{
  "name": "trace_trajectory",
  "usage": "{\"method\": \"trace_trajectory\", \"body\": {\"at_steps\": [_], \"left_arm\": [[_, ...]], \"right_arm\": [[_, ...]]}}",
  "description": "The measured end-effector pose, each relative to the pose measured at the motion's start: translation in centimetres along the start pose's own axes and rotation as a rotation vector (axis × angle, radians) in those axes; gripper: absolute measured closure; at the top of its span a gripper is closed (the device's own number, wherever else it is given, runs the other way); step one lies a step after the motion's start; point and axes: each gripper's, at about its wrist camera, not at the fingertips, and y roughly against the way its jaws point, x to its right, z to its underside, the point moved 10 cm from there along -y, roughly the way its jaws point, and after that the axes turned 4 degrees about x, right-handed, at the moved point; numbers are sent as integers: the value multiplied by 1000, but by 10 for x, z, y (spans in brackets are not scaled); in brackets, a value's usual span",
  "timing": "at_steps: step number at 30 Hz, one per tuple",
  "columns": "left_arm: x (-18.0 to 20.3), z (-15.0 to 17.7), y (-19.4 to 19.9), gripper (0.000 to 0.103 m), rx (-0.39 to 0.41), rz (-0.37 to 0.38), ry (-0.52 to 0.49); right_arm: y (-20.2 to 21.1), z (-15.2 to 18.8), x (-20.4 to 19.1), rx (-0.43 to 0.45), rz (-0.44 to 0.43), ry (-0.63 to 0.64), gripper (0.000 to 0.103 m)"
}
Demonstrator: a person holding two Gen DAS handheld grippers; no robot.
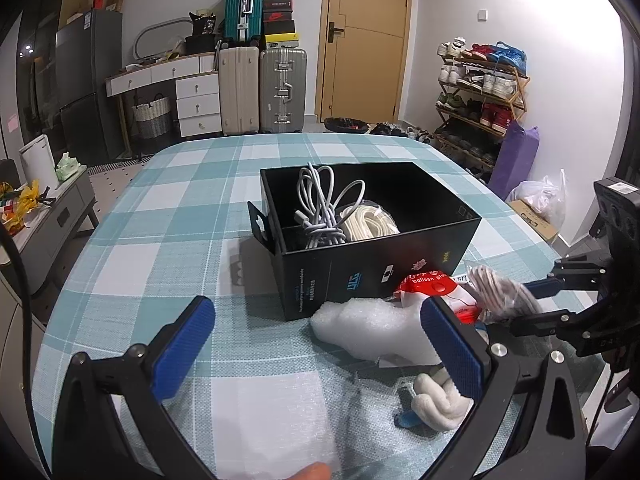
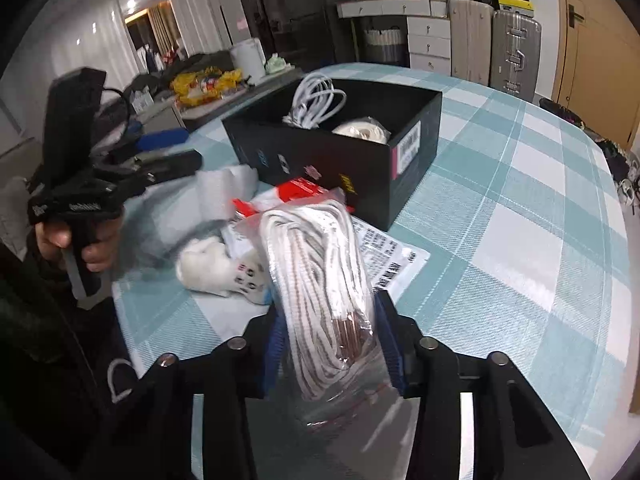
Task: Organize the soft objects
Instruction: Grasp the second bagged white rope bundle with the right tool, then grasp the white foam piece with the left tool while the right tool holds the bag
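Observation:
A black box point(image 1: 372, 276) point(image 2: 360, 168) stands mid-table holding a grey-white cable point(image 1: 320, 208) point(image 2: 316, 100) and a white rope coil point(image 1: 370, 224) point(image 2: 366, 130). My right gripper point(image 2: 332, 344) is shut on a clear bag of white cords point(image 2: 320, 280), lifted above the table near the box; the bag also shows in the left wrist view point(image 1: 500, 296). My left gripper point(image 1: 316, 344) is open and empty over the table. In front of the box lie white foam point(image 1: 372, 328) point(image 2: 224, 196), a red-and-white packet point(image 1: 436, 288) point(image 2: 296, 192) and a white rolled sock point(image 1: 436, 400) point(image 2: 212, 264).
A printed flat packet point(image 2: 392, 256) lies under the bag. The checked tablecloth point(image 1: 168, 240) point(image 2: 520, 240) covers a rounded table. Suitcases point(image 1: 264, 88), drawers and a shoe rack point(image 1: 480, 96) stand beyond it.

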Motion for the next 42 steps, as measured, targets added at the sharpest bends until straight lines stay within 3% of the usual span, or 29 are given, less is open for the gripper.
{"method": "trace_trajectory", "body": {"at_steps": [3,8,15,29,42], "left_arm": [[-1,0,1,0,-6,-47,-27],[-13,3,-4,0,-55,-206,-79],[-15,9,-7,0,-104,-269,-116],[-2,18,-11,0,-147,-191,-113],[23,20,-6,0,-170,33,-38]], "right_arm": [[5,-1,-7,34,0,-15,67],[8,-4,-15,74,10,-36,69],[10,-10,-18,127,66,-81,70],[12,-14,-19,171,126,-132,70],[20,-18,-16,211,129,-156,70]]}}
